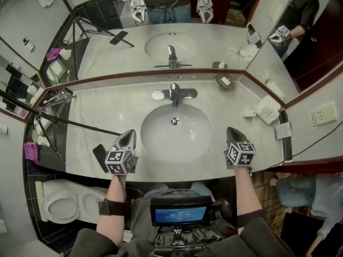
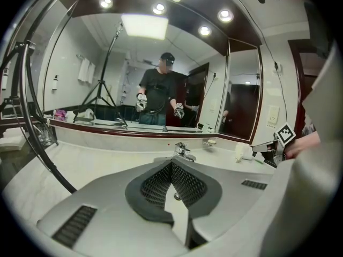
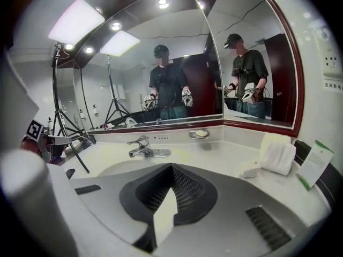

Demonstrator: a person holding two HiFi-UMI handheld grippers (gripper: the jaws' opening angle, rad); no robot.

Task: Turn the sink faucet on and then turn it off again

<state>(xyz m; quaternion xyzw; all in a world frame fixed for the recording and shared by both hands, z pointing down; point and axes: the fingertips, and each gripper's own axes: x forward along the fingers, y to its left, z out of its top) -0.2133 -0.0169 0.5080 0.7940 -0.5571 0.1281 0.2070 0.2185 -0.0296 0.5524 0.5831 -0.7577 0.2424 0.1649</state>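
The lower edge of the head view cuts off both forearms, and a small lit screen (image 1: 179, 214) at the person's chest covers the space between them. The far end of the black tripod (image 1: 69, 123) runs out of frame at the left. Whether water runs from the faucet (image 1: 174, 93) is hard to judge here; its spout is small and glare lies on the chrome. The faucet stands at the back of the counter (image 1: 107, 111), centred behind the round white basin (image 1: 153, 143), with neither gripper touching it. The left gripper (image 1: 130, 135) hangs over the counter's front edge just left of the basin, tipped downward, on a forearm with a dark strap at the wrist. The right gripper (image 1: 231, 131) sits likewise just right of the basin, also tipped down. Each gripper's own view shows its two jaws closed together at the tips with nothing between them. Counted: two grippers, one faucet with a single lever, one basin, one soap dish (image 1: 222, 81), one folded white towel (image 1: 267, 110) at the right, one flat black object (image 1: 100, 157) near the left gripper, one toilet (image 1: 61, 203) below left.
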